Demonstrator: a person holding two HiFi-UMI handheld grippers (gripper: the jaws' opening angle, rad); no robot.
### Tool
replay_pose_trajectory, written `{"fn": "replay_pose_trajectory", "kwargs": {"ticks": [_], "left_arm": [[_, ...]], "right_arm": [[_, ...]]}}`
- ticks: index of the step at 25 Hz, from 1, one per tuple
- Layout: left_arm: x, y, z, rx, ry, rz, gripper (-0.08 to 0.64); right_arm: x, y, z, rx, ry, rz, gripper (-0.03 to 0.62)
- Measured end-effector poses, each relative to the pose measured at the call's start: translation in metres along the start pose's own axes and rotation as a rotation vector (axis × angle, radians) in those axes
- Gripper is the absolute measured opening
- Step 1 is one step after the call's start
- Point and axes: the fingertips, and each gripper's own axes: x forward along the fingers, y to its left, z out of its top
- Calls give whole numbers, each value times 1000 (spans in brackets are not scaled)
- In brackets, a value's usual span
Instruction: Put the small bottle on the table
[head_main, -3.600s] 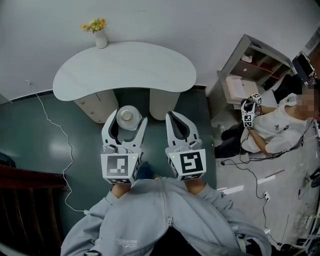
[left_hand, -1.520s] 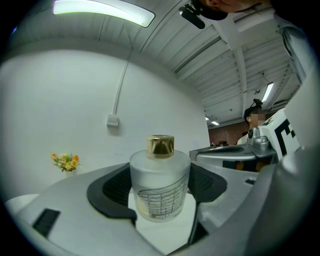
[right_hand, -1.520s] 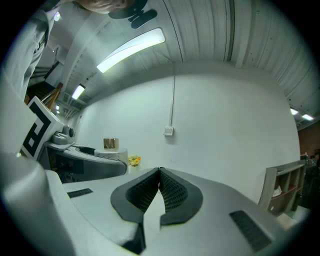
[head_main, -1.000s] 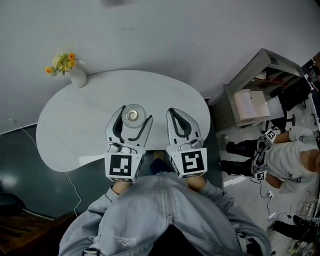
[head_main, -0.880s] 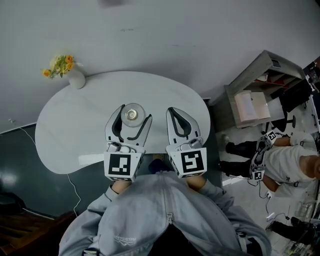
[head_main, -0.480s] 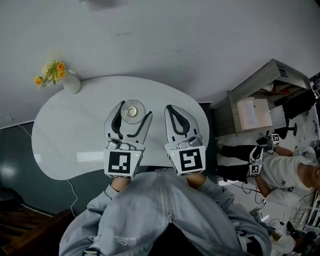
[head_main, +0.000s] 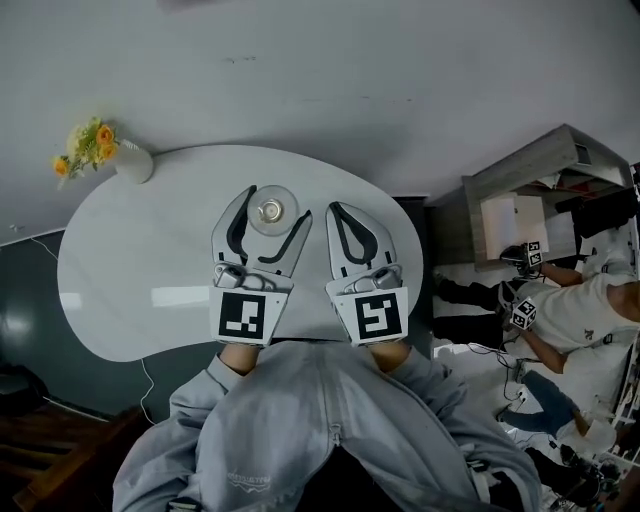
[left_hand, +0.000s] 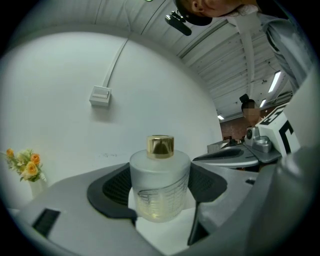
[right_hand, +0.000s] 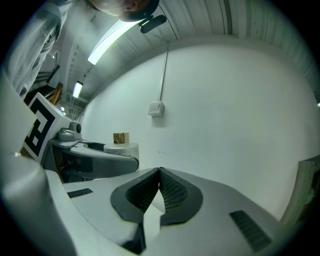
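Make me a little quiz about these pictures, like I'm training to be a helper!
1. True or false: the right hand-held gripper has its jaws together with nothing between them.
2. What grips the small bottle? A) the left hand-held gripper B) the right hand-held gripper C) nothing
3. Fill in: the bottle's cap is ____ coloured.

Key: 1 true; 2 A; 3 gold.
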Motion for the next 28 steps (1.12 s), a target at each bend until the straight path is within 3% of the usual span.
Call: {"fn": "replay_pose_trajectory", "kwargs": {"ticks": [11,28], "left_arm": [[42,17,-35,-8,37,-79,331],[92,44,-118,-12,110,-111,331]], "right_arm": [[40,-14,-34,25,35,-39,26],[89,-36,-104,75,91,-80,26]]}}
